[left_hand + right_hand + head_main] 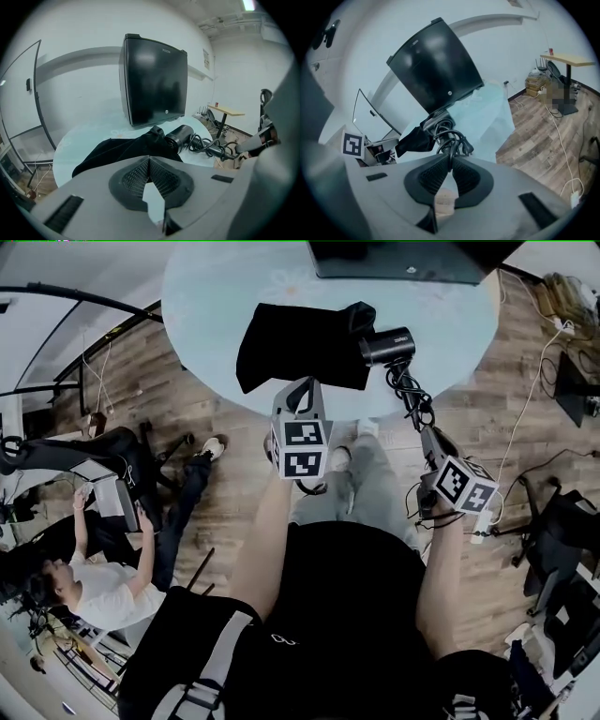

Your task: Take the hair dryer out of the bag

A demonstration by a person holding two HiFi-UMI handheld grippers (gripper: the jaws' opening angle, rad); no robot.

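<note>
A black bag (300,345) (123,151) lies crumpled on the round pale table (216,296). The black hair dryer (387,345) (180,136) rests at the bag's right end, barrel out in the open. Its handle and coiled cord (410,395) (449,137) run off the table edge. My right gripper (425,430) (450,157) is shut on the handle's lower end amid the cord; the plug (469,149) dangles free. My left gripper (302,382) (149,158) is shut and empty, hovering just in front of the bag's near edge.
A black monitor (403,259) (154,84) (433,65) stands at the table's back. A seated person (103,587) and a chair (122,460) are at the left. Office chairs (562,521) and floor cables (525,427) are at the right, on the wood floor.
</note>
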